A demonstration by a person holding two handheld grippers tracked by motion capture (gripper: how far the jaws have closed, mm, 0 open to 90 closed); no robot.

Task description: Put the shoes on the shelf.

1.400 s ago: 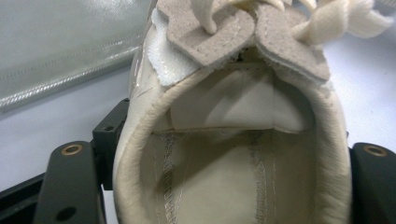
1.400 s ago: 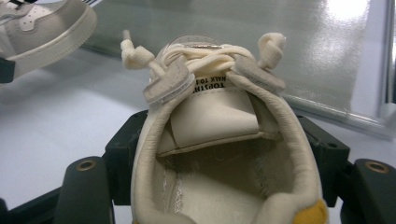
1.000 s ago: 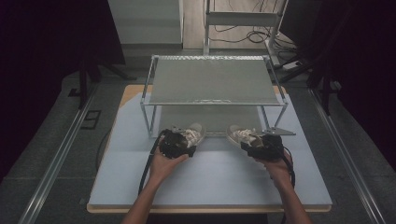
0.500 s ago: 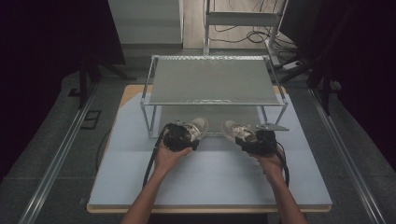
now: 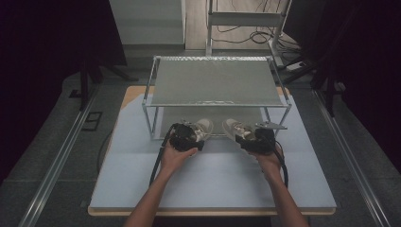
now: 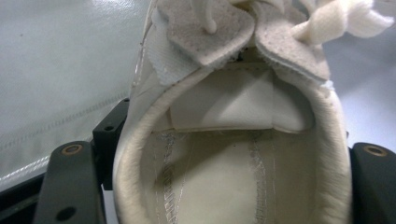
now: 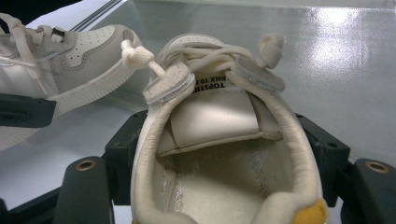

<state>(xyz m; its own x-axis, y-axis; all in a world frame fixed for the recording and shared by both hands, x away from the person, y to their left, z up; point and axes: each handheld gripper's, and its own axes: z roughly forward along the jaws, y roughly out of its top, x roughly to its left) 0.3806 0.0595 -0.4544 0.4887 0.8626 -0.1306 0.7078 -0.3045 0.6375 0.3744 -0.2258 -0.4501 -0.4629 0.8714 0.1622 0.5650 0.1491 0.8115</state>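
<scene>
Two pale cream sneakers with grey suede trim are carried, one in each gripper. In the high view my left gripper (image 5: 195, 134) is shut on the left sneaker (image 5: 204, 126), whose toe points at the rack's lower shelf. My right gripper (image 5: 246, 136) is shut on the right sneaker (image 5: 234, 127), which angles inward to the left. In the left gripper view the heel opening of the left sneaker (image 6: 224, 154) sits between the black jaws. The right gripper view shows the right sneaker (image 7: 219, 140), with a yellow heel patch, clamped the same way, and the other sneaker (image 7: 70, 60) at upper left.
A metal rack (image 5: 215, 80) with a top shelf and a lower shelf (image 5: 213, 113) stands at the back of the light blue table mat (image 5: 213, 184). Its front posts flank the two sneakers. Cables trail from both grippers toward the table's front.
Both hands have carried their sneakers forward toward the rack and a little inward, so the two toes now lie closer together at the lower shelf's front edge.
</scene>
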